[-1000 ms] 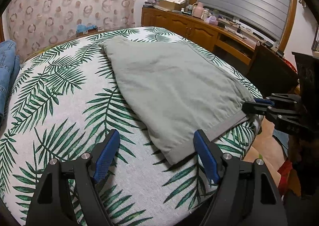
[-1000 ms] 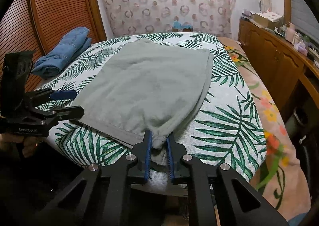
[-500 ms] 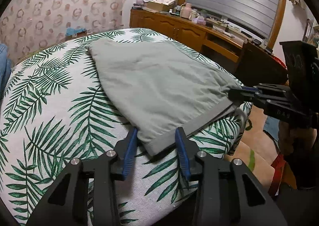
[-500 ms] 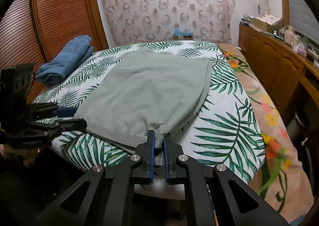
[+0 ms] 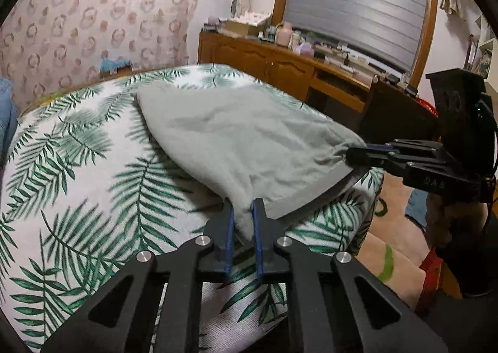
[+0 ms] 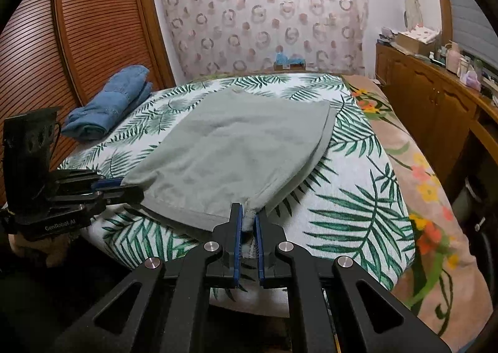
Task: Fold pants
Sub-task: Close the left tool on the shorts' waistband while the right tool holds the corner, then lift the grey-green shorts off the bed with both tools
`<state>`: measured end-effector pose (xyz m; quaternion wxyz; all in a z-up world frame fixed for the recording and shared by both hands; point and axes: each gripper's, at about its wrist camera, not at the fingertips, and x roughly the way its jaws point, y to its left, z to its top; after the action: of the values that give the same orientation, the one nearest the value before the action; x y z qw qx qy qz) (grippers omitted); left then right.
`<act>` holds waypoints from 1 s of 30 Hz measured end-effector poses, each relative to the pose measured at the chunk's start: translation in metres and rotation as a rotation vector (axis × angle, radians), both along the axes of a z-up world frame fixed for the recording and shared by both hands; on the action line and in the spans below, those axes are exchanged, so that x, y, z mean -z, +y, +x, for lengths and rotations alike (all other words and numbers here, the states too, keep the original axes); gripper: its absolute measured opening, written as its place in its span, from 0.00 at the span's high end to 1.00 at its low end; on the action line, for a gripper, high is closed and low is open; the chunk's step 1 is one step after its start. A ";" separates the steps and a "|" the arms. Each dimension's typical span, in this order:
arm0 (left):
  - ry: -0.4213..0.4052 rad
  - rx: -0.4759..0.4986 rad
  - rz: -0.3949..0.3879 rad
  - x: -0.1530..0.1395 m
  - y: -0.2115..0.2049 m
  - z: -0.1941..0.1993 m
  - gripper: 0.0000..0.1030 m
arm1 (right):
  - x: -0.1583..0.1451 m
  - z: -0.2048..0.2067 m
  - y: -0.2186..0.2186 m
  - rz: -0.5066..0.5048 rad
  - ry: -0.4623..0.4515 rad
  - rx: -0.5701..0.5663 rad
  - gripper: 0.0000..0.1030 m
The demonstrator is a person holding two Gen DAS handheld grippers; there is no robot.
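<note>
Grey-green pants lie folded flat on the palm-leaf bedspread, waistband toward me. My left gripper is closing its jaws on the near left waistband corner, and the blue pads pinch the cloth. My right gripper is shut on the other waistband corner of the pants. Each view shows the other gripper side-on: the right gripper and the left gripper, both gripping the hem. The waistband edge between them is lifted slightly off the bed.
A stack of folded blue jeans rests at the bed's far left by a louvred wooden door. A cluttered wooden dresser runs along the right wall. A floral blanket covers the bed's right edge.
The left gripper moved forward onto the waistband corner and its jaws closed from wide apart onto the cloth. The right gripper kept its grip, and the hem rose a little.
</note>
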<state>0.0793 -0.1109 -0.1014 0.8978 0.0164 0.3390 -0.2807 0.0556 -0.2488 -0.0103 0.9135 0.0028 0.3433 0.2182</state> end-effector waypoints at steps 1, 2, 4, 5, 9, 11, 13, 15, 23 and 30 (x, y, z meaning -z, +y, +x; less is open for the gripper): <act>-0.006 -0.001 -0.001 -0.002 0.001 0.000 0.89 | -0.003 0.001 0.001 0.000 -0.010 -0.002 0.93; -0.011 -0.005 -0.004 -0.004 0.002 0.000 0.89 | -0.005 0.001 0.001 0.001 -0.018 -0.004 0.93; -0.025 -0.012 -0.018 -0.010 0.005 -0.001 0.90 | -0.011 0.003 0.001 0.004 -0.035 -0.008 0.93; -0.032 -0.016 -0.026 -0.013 0.009 -0.001 0.90 | -0.014 0.004 0.002 0.005 -0.045 -0.010 0.93; -0.077 -0.036 -0.063 -0.038 0.021 -0.003 0.90 | -0.031 0.007 0.005 0.006 -0.090 -0.033 0.93; -0.114 -0.048 -0.089 -0.054 0.029 -0.006 0.90 | -0.042 0.008 0.007 0.016 -0.117 -0.048 0.93; -0.143 -0.056 -0.122 -0.068 0.035 -0.011 0.90 | -0.054 0.009 0.009 0.025 -0.146 -0.061 0.93; -0.173 -0.062 -0.124 -0.076 0.038 -0.015 0.90 | -0.065 0.009 0.014 0.036 -0.173 -0.080 0.93; -0.254 -0.104 -0.152 -0.108 0.059 -0.022 0.90 | -0.096 0.010 0.032 0.035 -0.264 -0.138 0.93; -0.299 -0.147 -0.171 -0.126 0.080 -0.027 0.90 | -0.106 0.002 0.046 0.036 -0.315 -0.183 0.93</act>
<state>0.0524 -0.0306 0.0246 0.9544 -0.0434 0.1770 -0.2365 0.0576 -0.2028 0.0962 0.9321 -0.0465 0.1908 0.3043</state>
